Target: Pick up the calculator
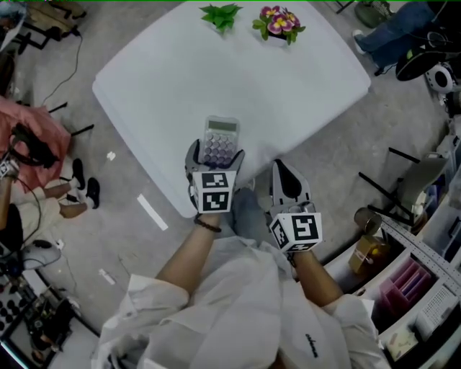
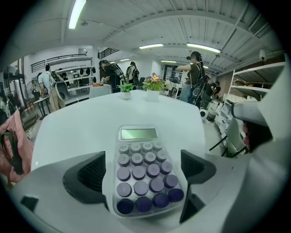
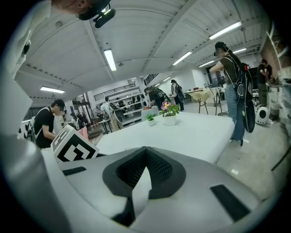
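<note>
Between left hand-held gripper point(image 2: 144, 168) jaws, calculator point(image 2: 142, 175)

table point(image 1: 180, 72) standing on grey floor | green plant point(image 1: 221, 14) sitting at table's far edge | flowers point(image 1: 279, 21) sitting just beside it | pink cloth point(image 1: 32, 126) lying left of table | person point(image 1: 392, 32) standing off table's far-right corner

The person wears a loose white shirt point(image 1: 238, 303) and a dark bracelet point(image 1: 207, 225) on the left wrist. The left claw point(image 1: 215, 153) and right claw point(image 1: 280, 167) are pale grey shells with black ribbed pads point(image 2: 93, 172), each bearing a cube point(image 1: 214, 191) of black-and-white square markers.
</note>
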A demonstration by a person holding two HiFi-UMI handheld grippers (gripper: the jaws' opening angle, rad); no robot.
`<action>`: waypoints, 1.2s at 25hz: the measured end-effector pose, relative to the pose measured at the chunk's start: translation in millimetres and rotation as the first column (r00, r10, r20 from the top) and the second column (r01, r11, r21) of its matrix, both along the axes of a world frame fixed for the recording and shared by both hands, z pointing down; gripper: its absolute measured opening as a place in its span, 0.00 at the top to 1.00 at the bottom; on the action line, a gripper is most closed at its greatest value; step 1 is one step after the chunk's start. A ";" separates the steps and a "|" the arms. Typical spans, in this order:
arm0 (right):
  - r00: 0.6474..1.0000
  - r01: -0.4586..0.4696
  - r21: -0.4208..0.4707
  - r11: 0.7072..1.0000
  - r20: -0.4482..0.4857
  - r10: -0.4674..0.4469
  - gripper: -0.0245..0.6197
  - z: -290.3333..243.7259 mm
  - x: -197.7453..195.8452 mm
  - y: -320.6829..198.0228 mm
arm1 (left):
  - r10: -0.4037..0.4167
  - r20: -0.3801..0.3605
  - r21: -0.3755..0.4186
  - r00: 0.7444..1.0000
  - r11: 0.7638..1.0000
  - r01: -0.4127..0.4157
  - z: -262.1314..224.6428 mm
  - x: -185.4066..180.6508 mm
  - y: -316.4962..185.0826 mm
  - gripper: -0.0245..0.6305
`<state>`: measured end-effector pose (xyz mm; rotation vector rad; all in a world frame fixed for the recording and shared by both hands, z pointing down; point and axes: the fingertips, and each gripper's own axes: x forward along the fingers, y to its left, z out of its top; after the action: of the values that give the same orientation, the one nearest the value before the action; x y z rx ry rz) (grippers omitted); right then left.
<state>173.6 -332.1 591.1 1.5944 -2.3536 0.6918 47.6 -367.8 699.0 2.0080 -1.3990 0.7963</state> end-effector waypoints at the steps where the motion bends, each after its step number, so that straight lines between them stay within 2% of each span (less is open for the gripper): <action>1: 1.000 0.004 -0.007 1.000 0.002 -0.004 0.94 3.4 -0.3 -0.7 | -0.004 0.007 0.000 1.000 1.000 0.004 1.8 0.1 -0.6 0.22; 4: 1.000 0.009 -0.030 1.000 0.007 -0.009 0.94 13.8 -2.0 -3.6 | -0.010 0.030 -0.005 0.999 1.000 0.010 6.8 0.3 -0.3 0.21; 9: 1.000 0.025 -0.070 0.997 0.018 -0.023 0.94 29.2 -10.3 -6.4 | -0.038 0.028 -0.020 0.999 0.999 0.038 14.8 0.5 3.4 0.21; 15: 0.999 0.033 -0.093 0.995 0.025 -0.031 0.94 43.0 -14.5 -8.5 | -0.036 0.045 -0.001 0.998 0.999 0.036 21.4 2.4 -0.2 0.21; 20: 1.000 0.005 -0.097 0.995 0.006 -0.005 0.94 43.8 -12.7 -6.0 | -0.022 0.045 0.011 0.999 1.000 0.022 21.0 0.6 1.6 0.21; 25: 1.000 -0.023 -0.087 0.996 -0.005 0.023 0.94 36.5 -18.7 -2.7 | 0.027 0.032 -0.009 0.999 1.000 -0.027 21.4 -2.1 -2.1 0.21; 30: 0.999 -0.042 -0.082 0.996 -0.010 0.042 0.94 31.7 -24.4 4.2 | 0.039 -0.009 -0.023 0.999 0.999 -0.039 20.0 -11.7 1.0 0.21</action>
<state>149.2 -327.9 622.8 1.6127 -2.2608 0.7793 35.8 -366.8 719.0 2.0245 -1.3441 0.8161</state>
